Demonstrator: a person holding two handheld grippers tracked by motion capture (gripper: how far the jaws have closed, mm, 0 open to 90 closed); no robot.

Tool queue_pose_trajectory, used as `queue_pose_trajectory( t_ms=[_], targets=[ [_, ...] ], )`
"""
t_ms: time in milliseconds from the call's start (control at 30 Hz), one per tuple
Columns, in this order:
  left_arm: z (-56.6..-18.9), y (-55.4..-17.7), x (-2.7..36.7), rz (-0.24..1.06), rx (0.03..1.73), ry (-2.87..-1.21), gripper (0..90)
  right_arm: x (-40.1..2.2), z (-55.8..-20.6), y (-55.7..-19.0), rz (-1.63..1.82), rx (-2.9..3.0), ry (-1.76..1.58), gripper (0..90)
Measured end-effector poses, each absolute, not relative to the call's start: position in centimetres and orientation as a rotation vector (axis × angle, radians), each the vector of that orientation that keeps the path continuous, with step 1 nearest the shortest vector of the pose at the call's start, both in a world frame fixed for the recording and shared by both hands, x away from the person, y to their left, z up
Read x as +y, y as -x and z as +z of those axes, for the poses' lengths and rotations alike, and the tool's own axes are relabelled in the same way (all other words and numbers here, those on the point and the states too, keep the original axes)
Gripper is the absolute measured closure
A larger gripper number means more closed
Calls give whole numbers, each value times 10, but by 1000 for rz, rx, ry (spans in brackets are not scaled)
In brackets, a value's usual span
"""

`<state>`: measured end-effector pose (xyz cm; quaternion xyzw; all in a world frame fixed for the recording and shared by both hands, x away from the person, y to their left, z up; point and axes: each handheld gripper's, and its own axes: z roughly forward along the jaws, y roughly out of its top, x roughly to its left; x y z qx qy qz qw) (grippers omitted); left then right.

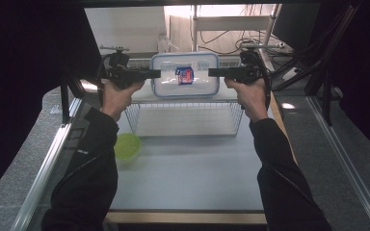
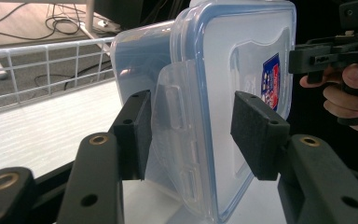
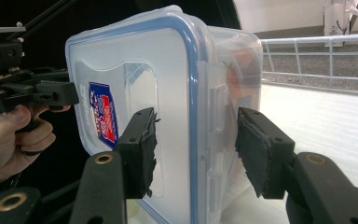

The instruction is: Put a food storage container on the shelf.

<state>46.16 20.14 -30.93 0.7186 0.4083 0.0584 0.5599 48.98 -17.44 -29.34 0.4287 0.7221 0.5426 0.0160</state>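
— Where's the clear container (image 1: 185, 75)?
— Upper centre, above a wire basket (image 1: 185, 119), between both grippers.
— Their jaws?
— Left gripper (image 2: 193, 133) and right gripper (image 3: 195, 149) stand wide around its side latches, not clamped.
— Anything else?
— A green bowl (image 1: 126, 146), lower left.

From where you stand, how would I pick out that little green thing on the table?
Start at the wire basket across the far middle of the table, with the clear blue-rimmed box above it. Come back toward the person along the basket's left end, beside the left sleeve. There sits a small bowl, the one lime-green, round thing among clear, white and black ones.
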Motion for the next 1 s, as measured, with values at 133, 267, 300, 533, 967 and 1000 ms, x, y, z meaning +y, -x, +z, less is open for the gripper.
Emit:
queue_pose_trajectory(
  t_ms=[133,267,300,533,967,1000],
  targets=[
    [-311,-463,201,143,964,-1682,491,-175,-296,-493,1693,2234,-1356,481],
    [-313,-463,201,154,950,-1678,490,-172,-296,-493,1665,2225,-1329,460],
    [-314,-463,201,160,946,-1678,487,-171,-296,-492,1656,2226,-1315,455],
    [-318,-461,195,268,950,-1722,434,-167,-296,-490,1598,2223,-1263,428],
    [-330,-461,191,244,946,-1751,460,-165,-301,-501,1588,2186,-1306,344],
    [-331,-461,191,239,948,-1746,459,-164,-300,-501,1577,2183,-1300,330]
  ],
)
